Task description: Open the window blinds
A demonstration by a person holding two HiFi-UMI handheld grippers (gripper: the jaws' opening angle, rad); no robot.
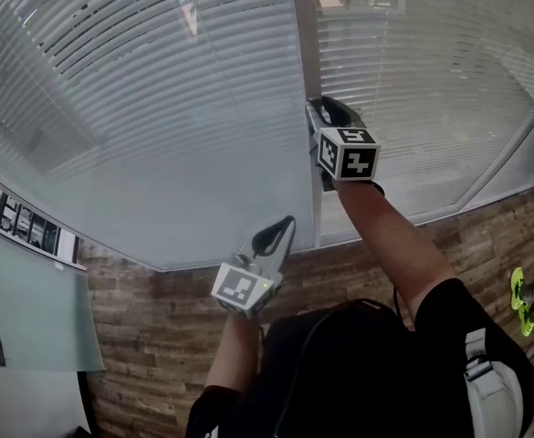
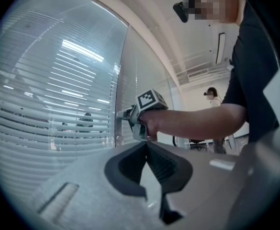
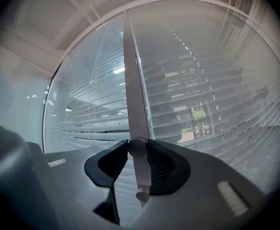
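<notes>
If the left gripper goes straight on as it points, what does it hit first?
Most likely the right gripper, clamped on the knob at the window post, dead ahead. Depth is unclear; it might slip past to the glass.

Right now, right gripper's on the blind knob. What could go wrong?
1. The right gripper pinches a small, round knob on the frame post; its pads could slip while twisting, leaving the slats as they are.
2. Its tips sit close to the glass; leaning in could knock the pane. The left gripper hangs shut and idle, so nothing steadies it.
</notes>
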